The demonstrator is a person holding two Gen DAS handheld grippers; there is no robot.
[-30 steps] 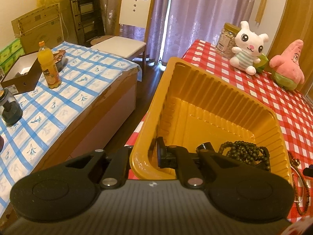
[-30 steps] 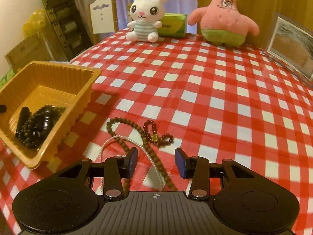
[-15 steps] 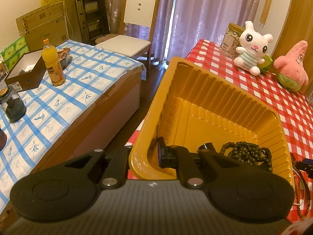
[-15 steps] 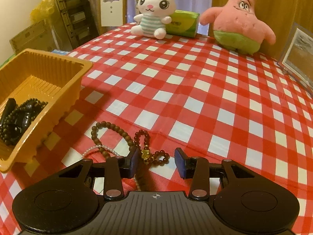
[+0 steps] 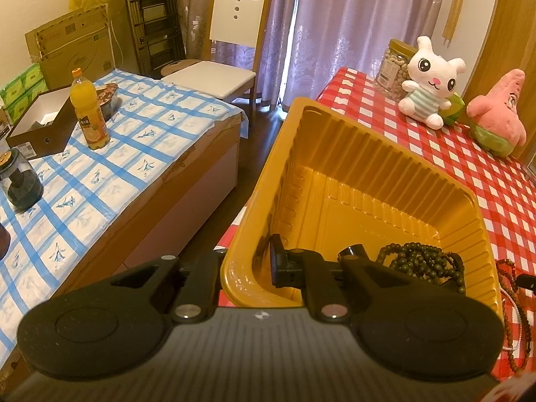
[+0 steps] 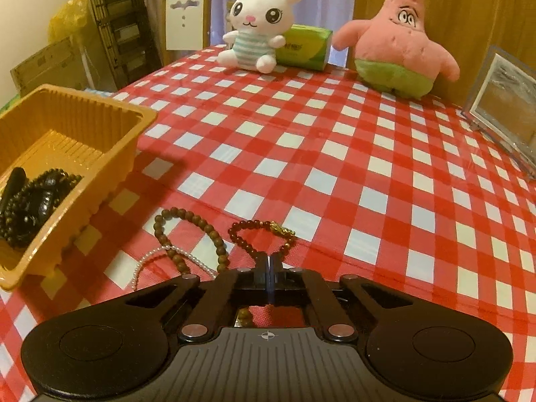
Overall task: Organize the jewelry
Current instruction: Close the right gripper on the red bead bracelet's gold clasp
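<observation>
My left gripper (image 5: 248, 268) is shut on the near wall of the orange tray (image 5: 335, 174), one finger inside and one outside. A dark green bead string (image 5: 422, 264) lies in the tray; it also shows in the right wrist view (image 6: 30, 201), in the tray (image 6: 110, 140). My right gripper (image 6: 268, 263) is shut on the dark red bead bracelet (image 6: 258, 234) with a gold charm, low on the checked cloth. A brown bead necklace (image 6: 197, 231) and a thin white pearl strand (image 6: 157, 258) lie just left of it.
A white bunny plush (image 6: 258, 30), a green tissue pack (image 6: 305, 47) and a pink star plush (image 6: 398, 43) stand at the table's far edge. A picture frame (image 6: 502, 107) leans at right. A second table with a juice bottle (image 5: 88, 110) is at left.
My right gripper moved forward and down over the red bracelet and its jaws closed on it. The left gripper kept its hold on the tray wall.
</observation>
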